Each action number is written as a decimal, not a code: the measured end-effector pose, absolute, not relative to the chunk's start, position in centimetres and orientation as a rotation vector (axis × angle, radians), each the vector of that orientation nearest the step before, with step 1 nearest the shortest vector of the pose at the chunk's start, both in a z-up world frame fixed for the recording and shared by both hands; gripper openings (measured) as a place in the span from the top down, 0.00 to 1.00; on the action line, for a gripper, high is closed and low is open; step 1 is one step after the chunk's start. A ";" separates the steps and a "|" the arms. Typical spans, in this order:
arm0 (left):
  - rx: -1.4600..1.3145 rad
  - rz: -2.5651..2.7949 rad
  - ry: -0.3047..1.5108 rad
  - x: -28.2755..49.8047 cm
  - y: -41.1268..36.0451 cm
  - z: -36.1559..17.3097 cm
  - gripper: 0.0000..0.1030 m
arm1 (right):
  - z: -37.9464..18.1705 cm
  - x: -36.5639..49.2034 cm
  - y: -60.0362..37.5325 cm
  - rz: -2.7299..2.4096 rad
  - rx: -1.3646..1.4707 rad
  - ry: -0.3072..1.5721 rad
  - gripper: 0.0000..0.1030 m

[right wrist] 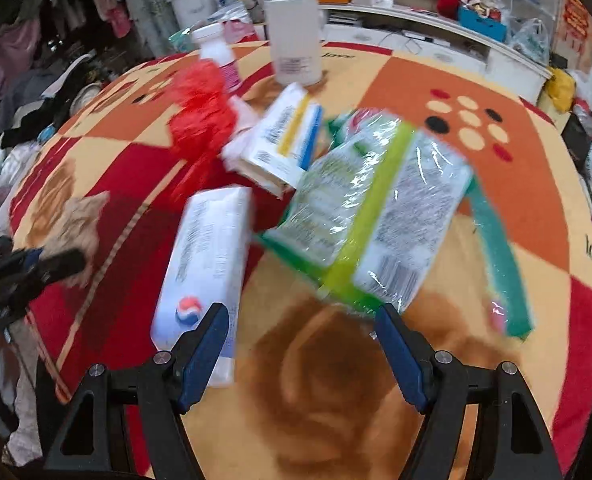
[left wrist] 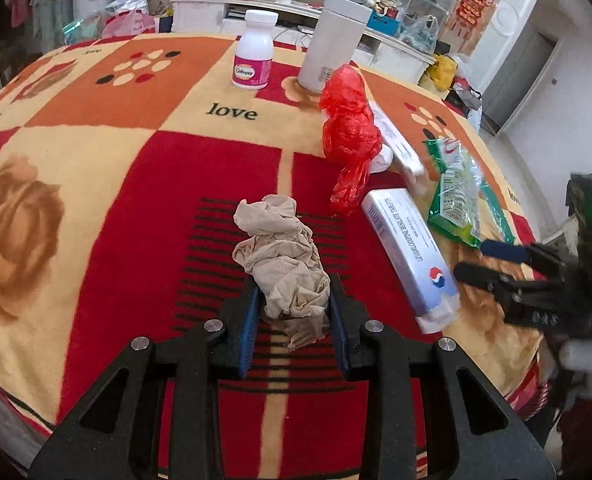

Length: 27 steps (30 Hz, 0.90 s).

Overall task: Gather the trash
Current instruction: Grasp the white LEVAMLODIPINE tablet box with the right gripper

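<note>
On the worktop (left wrist: 136, 168), which is covered with a red, orange and cream patterned cloth, the left tongs (left wrist: 294, 320) are closed on a crumpled beige piece of thin fabric or paper (left wrist: 282, 258). The blue pads press its near end from both sides, and the rest of it lies on the red part of the cloth in front of the tongs.

To the right of it lies a long white and pale blue cardboard box (left wrist: 410, 256), flat on the cloth. Behind this box there is a crumpled red plastic bag (left wrist: 348, 136), and beside the bag a second white box with a yellow and blue stripe (right wrist: 286, 138). A green and clear plastic food wrapper (right wrist: 372, 212) lies to the right of the long box.

The right tongs (right wrist: 302, 344) are half open and hold nothing. They hang over the cloth, with the left pad over the near end of the long box and the right pad at the near edge of the green wrapper.

At the far side stand a white pill bottle with a pink label (left wrist: 254, 50) and a tall white flask (left wrist: 330, 40), both upright.
</note>
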State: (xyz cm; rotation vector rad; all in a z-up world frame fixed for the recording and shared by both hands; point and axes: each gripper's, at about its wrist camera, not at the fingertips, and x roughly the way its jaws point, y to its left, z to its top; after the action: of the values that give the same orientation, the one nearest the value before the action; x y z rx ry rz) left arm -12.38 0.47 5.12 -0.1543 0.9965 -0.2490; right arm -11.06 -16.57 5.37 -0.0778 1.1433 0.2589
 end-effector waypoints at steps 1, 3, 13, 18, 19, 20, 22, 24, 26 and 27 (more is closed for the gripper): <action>-0.156 -0.252 0.995 -12.4 0.4 5.1 0.72 | 5.6 -11.4 -16.7 0.256 -0.062 1.135 0.29; -0.153 -0.259 0.985 -12.6 0.2 5.2 0.72 | 6.3 -11.8 -16.9 0.245 -0.031 1.111 0.29; -0.147 -0.254 1.012 -12.8 -0.3 4.2 0.72 | 6.2 -10.9 -12.2 0.340 -0.003 1.096 0.29; -0.129 -0.229 1.025 -13.3 -0.5 3.3 0.71 | 3.9 -8.8 -10.6 0.310 0.000 1.124 0.29; -0.124 -0.225 1.019 -13.5 -0.5 3.4 0.71 | 3.6 -8.6 -10.4 0.313 0.005 1.131 0.29; -0.123 -0.223 1.015 -13.5 -0.5 3.4 0.70 | 3.2 -8.4 -10.2 0.315 0.002 1.136 0.31; -0.121 -0.224 1.015 -13.5 -0.6 3.4 0.70 | 3.4 -8.5 -10.1 0.316 -0.024 1.107 0.45; -0.118 -0.223 1.015 -13.5 -0.6 3.4 0.68 | 3.4 -8.6 -10.1 0.323 -0.040 1.107 0.50; -0.119 -0.226 1.018 -13.4 -0.7 3.3 0.67 | 3.4 -8.9 -10.4 0.334 -0.046 1.111 0.51; -0.120 -0.226 1.020 -13.4 -0.7 3.3 0.67 | 3.6 -9.2 -10.6 0.339 -0.049 1.118 0.51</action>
State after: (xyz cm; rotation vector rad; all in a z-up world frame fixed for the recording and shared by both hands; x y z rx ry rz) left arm -13.38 -0.67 3.28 -0.1198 1.0198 -0.2261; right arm -9.21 -10.60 3.59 -0.0490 1.1176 0.3394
